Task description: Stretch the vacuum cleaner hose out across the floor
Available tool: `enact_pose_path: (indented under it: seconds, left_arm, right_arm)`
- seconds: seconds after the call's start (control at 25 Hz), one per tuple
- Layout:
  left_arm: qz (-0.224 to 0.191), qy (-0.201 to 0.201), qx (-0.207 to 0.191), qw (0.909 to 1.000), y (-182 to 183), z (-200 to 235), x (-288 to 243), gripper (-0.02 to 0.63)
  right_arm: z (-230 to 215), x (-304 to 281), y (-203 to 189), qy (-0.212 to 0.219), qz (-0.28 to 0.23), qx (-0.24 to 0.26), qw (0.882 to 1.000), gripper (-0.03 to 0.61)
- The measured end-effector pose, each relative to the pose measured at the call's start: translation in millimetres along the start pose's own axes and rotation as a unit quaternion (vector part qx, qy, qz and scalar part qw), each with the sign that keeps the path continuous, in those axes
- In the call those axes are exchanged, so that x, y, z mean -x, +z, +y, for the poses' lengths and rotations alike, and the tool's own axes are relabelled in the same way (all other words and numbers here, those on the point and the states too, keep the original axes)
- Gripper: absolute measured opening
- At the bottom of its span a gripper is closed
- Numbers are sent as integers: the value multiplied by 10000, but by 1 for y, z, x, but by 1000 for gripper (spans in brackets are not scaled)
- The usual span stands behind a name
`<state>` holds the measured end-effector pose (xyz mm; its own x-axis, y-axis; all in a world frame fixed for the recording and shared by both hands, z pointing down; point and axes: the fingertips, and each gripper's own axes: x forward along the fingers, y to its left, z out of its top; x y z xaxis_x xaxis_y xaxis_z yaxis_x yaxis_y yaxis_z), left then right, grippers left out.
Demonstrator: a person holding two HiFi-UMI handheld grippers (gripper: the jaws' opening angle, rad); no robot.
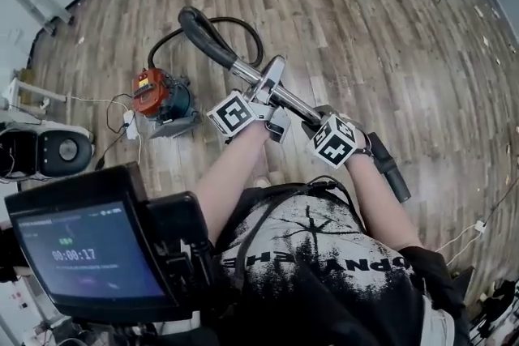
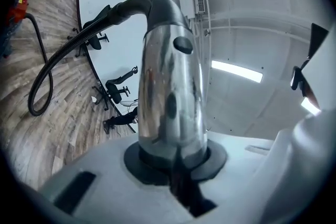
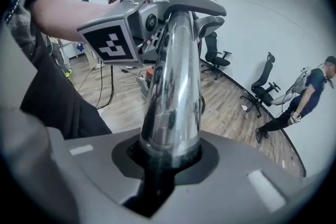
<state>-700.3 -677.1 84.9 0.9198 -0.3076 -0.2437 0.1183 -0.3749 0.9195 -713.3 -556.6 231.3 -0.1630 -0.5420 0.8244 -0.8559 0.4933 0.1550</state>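
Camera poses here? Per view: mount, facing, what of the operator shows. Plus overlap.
Head view: on the person's head, facing steeply down at the floor; shows forearms, shirt, left tool and right tool on the metal tube.
Left gripper view: on the left tool, facing along the tube to the hose, wall, ceiling; no body part clearly shows.
Right gripper view: on the right tool, facing along the tube toward the left tool; shows forearm, shirt.
Shared: the tube, in all three.
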Motion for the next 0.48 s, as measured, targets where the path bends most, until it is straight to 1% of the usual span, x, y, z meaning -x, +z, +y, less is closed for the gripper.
enact_pose_path:
  seconds: [0.04,0.12,0.32,0.48]
  left_arm:
    - [48,-17,-15,10000,1,0,4,43]
    - [168,73,-266,9995,6,2,12,44]
    - [358,71,-327,9988,-3,2,20,46]
    - [378,-5,-233,9990,-24,-6,12,46]
  right_arm:
    - [4,-1,3,5,-20,-25,10000,83]
    - [10,-2,8,7,-42,-64,10000,81]
    - [24,2,2,85,-8,-212,9997,81]
    - [24,14,-15,169,-5,-259,9995,81]
